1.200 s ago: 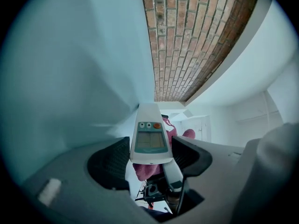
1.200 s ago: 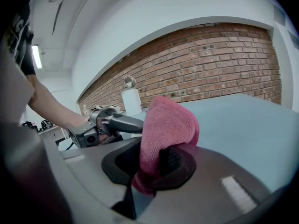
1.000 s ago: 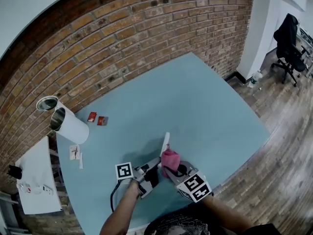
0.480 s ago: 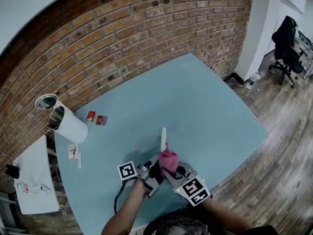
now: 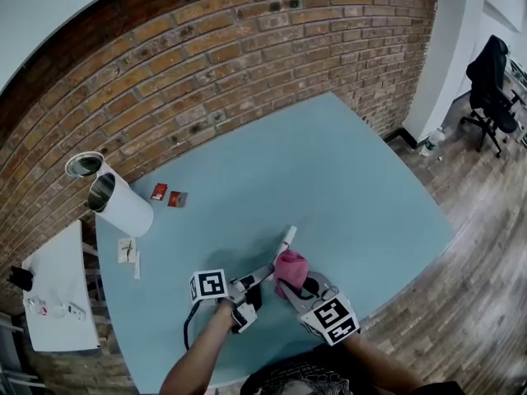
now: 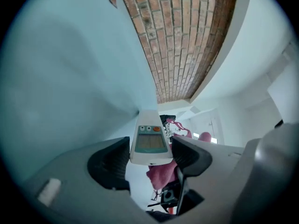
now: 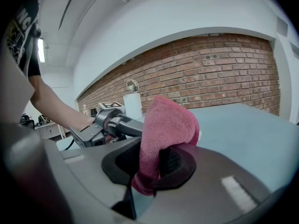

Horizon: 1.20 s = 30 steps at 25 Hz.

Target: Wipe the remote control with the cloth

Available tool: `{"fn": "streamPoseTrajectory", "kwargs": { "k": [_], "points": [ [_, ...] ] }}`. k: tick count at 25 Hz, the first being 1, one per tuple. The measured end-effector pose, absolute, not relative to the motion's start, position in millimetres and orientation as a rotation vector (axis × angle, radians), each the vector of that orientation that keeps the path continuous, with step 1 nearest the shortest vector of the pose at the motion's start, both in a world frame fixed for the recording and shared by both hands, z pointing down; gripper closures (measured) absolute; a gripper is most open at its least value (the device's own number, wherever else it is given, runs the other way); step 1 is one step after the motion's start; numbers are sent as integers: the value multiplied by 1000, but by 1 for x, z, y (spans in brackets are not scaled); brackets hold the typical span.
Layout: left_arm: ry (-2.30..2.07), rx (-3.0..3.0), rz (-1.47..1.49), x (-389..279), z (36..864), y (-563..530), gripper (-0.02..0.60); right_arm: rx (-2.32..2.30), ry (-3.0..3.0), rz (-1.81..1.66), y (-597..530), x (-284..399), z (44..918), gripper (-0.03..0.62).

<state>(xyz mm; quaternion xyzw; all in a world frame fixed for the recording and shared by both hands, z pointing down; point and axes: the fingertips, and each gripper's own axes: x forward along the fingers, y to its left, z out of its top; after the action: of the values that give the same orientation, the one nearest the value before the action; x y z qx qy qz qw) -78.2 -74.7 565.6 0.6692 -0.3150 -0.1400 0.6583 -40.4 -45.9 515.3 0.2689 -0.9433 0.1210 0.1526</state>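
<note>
Head view: the left gripper (image 5: 265, 273) is holding the remote control (image 5: 285, 242) above the light blue table (image 5: 346, 171), near the table's near edge. The remote control is tilting away from the person, with its far end pointing toward the brick wall (image 5: 206, 64).

Left gripper view: the jaws are standing well apart and are clamping the sides of the remote control's lower end. Its display and buttons are facing the camera.

Right gripper view: the right gripper (image 7: 149, 164) is gripping the pink cloth (image 7: 166, 122). Its jaws are pinching a fold of the fabric, and the bunched remainder is rising above them.

In the head view, the cloth is sitting between the two grippers and is lying against the remote control just beyond the left jaws. Both grippers are pointing slightly downward, toward each other.
</note>
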Motion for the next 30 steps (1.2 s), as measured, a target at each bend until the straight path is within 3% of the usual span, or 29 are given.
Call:
{"fn": "streamPoseTrajectory", "kwargs": {
  "k": [8,19,30],
  "points": [
    [-734,1779,32,-92,563,-63,308,860,-2698,431,-70,-22,514,528],
    [-680,2102,972,-107,598,-37,307,794,-2711,464,-82,-19,520,528],
    [-711,2150,1445,-136,612,-47,299,653,-2746,528,-89,-16,527,528]
  ]
}}
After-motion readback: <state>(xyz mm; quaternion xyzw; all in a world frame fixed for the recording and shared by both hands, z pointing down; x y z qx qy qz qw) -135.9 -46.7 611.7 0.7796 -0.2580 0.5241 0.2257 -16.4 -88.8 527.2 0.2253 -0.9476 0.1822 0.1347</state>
